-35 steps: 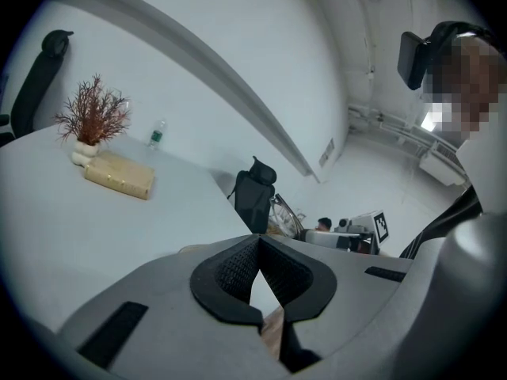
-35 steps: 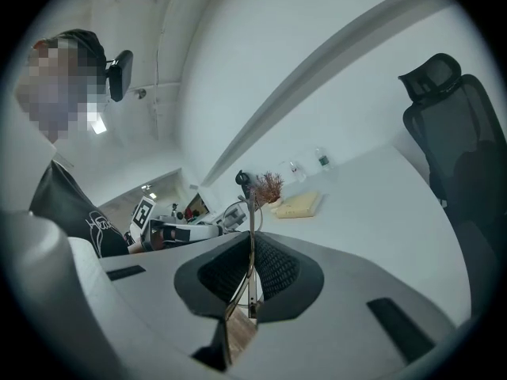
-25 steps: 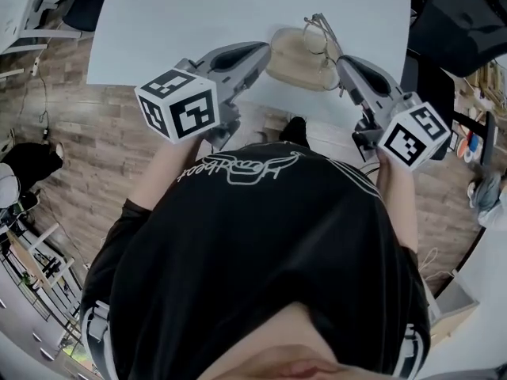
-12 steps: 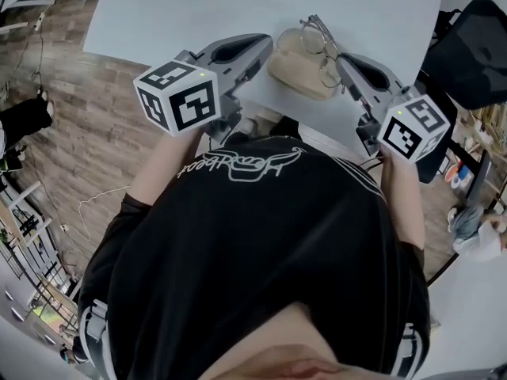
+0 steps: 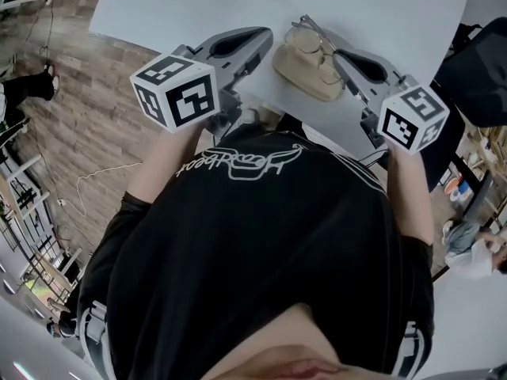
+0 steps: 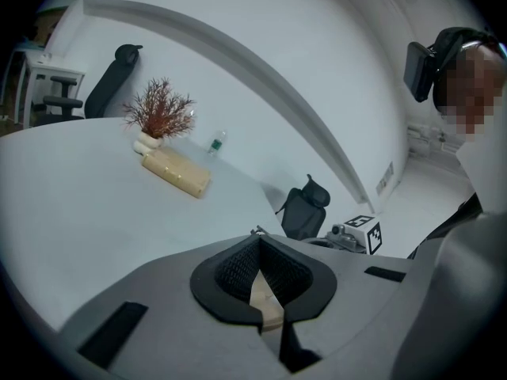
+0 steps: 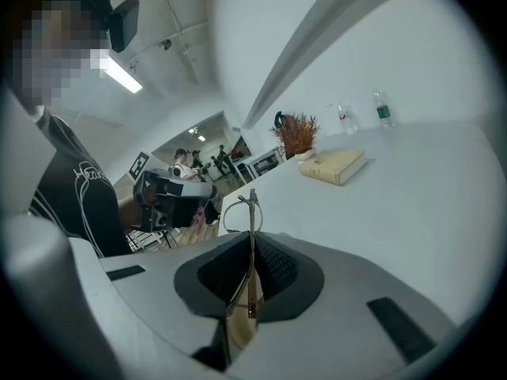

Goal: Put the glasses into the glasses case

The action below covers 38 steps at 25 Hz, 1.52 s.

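The beige glasses case (image 5: 305, 71) lies at the near edge of the white table (image 5: 198, 6). My left gripper (image 5: 265, 36) reaches the case's left end. In the left gripper view a beige edge of the case (image 6: 267, 305) sits pinched between the closed jaws of the left gripper (image 6: 265, 295). My right gripper (image 5: 337, 56) comes in from the right, shut on one thin temple of the metal-framed glasses (image 5: 309, 36). The glasses hang over the far right part of the case. In the right gripper view the glasses (image 7: 239, 214) stick out ahead of the right gripper (image 7: 247, 291).
Far across the table lie a tan book (image 6: 176, 172), a small reddish plant (image 6: 158, 113) and a bottle (image 6: 214, 143). Office chairs (image 6: 305, 208) stand around the table. The person's body fills the lower head view, over a wooden floor (image 5: 95, 133).
Both grippers have sunk a little toward the table. The right one has brought the glasses lower, closer over the case. Both grips are unchanged.
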Each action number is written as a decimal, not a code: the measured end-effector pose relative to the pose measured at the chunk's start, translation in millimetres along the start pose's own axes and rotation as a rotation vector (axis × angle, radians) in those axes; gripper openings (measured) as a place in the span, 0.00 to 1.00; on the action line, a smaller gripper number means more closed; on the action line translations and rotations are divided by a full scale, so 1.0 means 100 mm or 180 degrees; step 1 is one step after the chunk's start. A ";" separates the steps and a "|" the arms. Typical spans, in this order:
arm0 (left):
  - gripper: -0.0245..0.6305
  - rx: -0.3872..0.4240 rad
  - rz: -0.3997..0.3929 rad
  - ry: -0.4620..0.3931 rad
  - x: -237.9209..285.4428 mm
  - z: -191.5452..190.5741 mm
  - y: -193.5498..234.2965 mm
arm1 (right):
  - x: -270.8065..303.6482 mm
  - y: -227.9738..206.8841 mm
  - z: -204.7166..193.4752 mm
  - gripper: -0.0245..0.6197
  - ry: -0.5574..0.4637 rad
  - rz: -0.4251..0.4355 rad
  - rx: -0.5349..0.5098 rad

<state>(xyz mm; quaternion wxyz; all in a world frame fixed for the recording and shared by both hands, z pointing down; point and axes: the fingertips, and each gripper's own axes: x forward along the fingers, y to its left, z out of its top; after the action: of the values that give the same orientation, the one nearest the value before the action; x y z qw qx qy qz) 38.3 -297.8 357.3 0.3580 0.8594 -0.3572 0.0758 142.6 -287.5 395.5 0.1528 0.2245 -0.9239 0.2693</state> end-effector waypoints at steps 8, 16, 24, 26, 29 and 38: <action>0.05 -0.0035 0.0122 0.0035 -0.04 -0.07 0.13 | 0.22 0.00 -0.37 0.07 0.0467 0.0067 -0.0238; 0.05 -0.0105 0.0170 0.0087 -0.06 -0.14 0.28 | 0.43 0.01 -0.62 0.07 0.0804 0.0131 -0.0395; 0.05 -0.0155 0.0200 0.0109 -0.05 -0.22 0.34 | 0.50 -0.01 -0.78 0.07 0.1014 0.0162 -0.0489; 0.05 -0.0166 0.0197 0.0109 -0.06 -0.24 0.35 | 0.50 -0.03 -0.82 0.07 0.1088 0.0145 -0.0541; 0.05 -0.0179 0.0195 0.0099 -0.07 -0.25 0.36 | 0.50 -0.03 -0.89 0.07 0.1227 0.0129 -0.0628; 0.05 -0.0216 0.0198 0.0108 -0.06 -0.28 0.43 | 0.53 -0.09 -1.03 0.07 0.1458 0.0079 -0.0672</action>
<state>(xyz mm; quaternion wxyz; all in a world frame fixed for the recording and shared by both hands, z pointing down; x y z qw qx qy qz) 8.7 -296.7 399.4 0.3903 0.8338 -0.3800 0.0893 118.1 -253.5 503.7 0.3775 0.1290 -0.8909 0.2170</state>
